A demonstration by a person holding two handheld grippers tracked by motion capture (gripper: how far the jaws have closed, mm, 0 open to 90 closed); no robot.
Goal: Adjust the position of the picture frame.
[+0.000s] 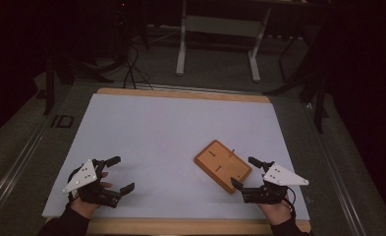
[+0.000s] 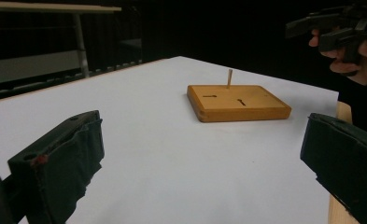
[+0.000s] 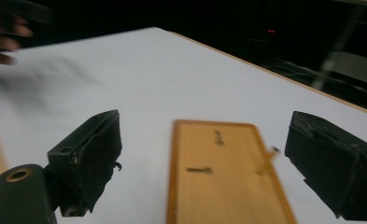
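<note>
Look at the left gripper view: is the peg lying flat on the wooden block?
No. The peg stands upright at the far edge of the block, rising above its top face.

Dark sleeves cover both forearms, and each black gripper, left [image 1: 116,173] and right [image 1: 245,171], carries a pale three-cornered plate dotted with holes.

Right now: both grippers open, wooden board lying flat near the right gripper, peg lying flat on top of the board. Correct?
One thing is off: the peg is not lying flat. It stands upright out of the wooden board, near one edge, as the left gripper view shows. The rest holds: the left gripper and right gripper are both open, and the board lies flat by the right gripper.
</note>
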